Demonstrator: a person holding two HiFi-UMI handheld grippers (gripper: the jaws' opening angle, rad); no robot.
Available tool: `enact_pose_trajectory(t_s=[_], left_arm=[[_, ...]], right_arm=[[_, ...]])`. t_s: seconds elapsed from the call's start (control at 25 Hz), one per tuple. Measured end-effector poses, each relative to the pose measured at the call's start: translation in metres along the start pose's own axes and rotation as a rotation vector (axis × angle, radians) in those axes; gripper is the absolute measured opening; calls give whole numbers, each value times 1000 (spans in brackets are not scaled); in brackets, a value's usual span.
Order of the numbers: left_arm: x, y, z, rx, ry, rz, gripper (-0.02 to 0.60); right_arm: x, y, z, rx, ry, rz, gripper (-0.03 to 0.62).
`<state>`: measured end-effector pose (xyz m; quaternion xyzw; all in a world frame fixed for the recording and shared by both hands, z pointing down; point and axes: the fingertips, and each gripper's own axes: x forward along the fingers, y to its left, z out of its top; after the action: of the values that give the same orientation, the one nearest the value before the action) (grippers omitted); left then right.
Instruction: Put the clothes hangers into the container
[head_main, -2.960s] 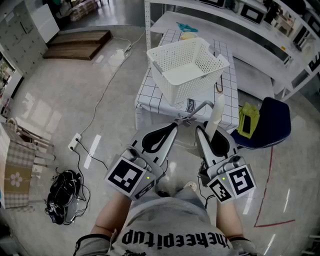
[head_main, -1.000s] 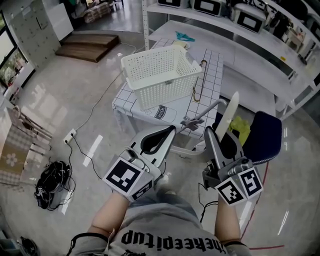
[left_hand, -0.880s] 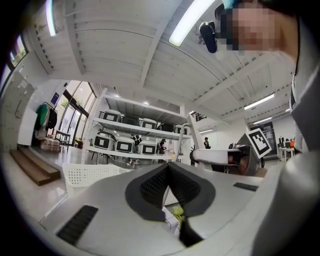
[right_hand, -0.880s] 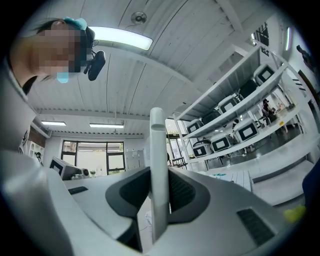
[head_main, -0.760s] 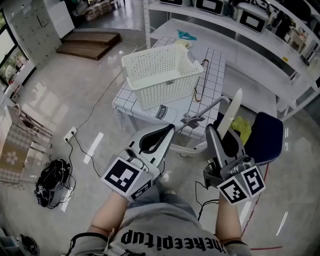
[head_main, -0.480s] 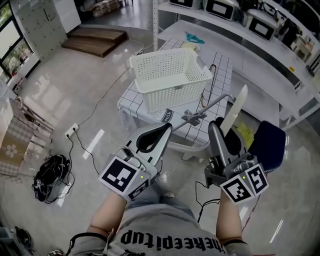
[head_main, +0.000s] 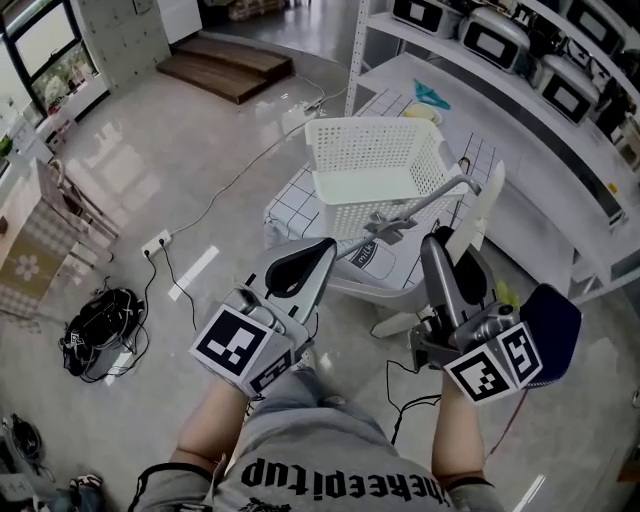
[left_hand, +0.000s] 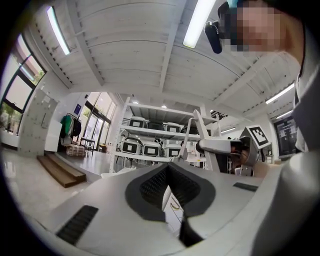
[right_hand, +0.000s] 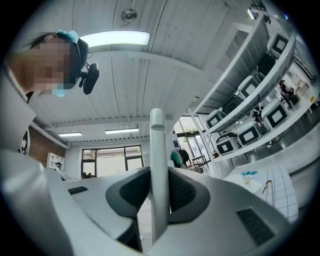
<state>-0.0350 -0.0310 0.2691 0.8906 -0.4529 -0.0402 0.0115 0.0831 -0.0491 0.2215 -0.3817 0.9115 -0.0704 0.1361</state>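
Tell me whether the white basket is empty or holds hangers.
Empty: the basket shows only its bare white floor; the hanger is clamped in the right tool.

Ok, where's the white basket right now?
Head view, upper centre: the white basket sits on the checked table, just ahead of the hanger clamped in the right gripper.

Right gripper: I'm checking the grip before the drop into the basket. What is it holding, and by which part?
A white clothes hanger. The right gripper has its jaws shut on one flat arm of it, and the rest of that arm sticks out past them.
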Motion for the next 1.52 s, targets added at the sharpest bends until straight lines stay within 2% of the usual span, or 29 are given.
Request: enact_pose_trajectory(t_s=[0.12,0.24,0.6,0.96,1.24,1.52], left_arm=[[4,22,1,-10,-1,27,25],[12,40,5,16,-4,34,25],[33,91,21,2,-25,4,25],[49,120,19,-22,-42,-19,25],[81,124,16,-26,-42,1,25],[121,121,17,-30,-41,68,25]], right_arm=[[21,-1,0,7,-6,31,94],[42,-3,5,9,-13,53,94],[103,-13,36,12,-75,90,94],[139,-20,79,-10,-168,113,92],[149,-66,97,-28,-193,99,92],[172,-118,87,-10,-136,136,94]])
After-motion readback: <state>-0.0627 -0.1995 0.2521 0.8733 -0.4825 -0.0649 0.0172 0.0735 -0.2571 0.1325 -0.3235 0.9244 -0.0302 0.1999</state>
